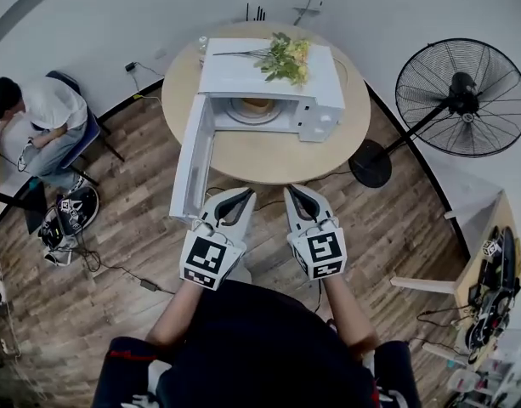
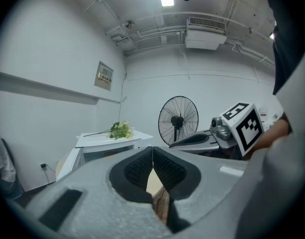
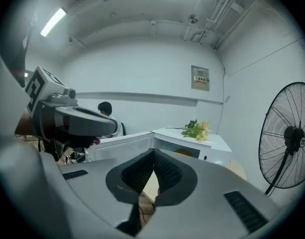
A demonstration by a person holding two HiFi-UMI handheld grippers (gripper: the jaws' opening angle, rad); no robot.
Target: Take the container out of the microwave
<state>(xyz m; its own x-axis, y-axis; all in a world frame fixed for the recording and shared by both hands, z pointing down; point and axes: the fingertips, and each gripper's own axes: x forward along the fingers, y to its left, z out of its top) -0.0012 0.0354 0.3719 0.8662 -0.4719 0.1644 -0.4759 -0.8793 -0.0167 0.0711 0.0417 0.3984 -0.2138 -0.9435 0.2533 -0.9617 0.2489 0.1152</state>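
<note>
A white microwave (image 1: 272, 82) stands on a round wooden table (image 1: 268, 155), its door (image 1: 192, 160) swung wide to the left. Inside, a tan container (image 1: 257, 104) sits on the turntable; the right gripper view shows it as an orange patch (image 3: 185, 153) in the cavity. My left gripper (image 1: 248, 194) and right gripper (image 1: 291, 189) hover side by side at the table's near edge, pointing at the microwave and apart from it. Both are shut with nothing between the pads: the left gripper (image 2: 152, 149) and the right gripper (image 3: 153, 152) each show closed tips.
A bunch of flowers (image 1: 285, 58) lies on the microwave's top. A big standing fan (image 1: 461, 99) is to the right of the table. A person (image 1: 41, 113) sits at the left by the wall. Cables and gear (image 1: 66, 219) lie on the wooden floor.
</note>
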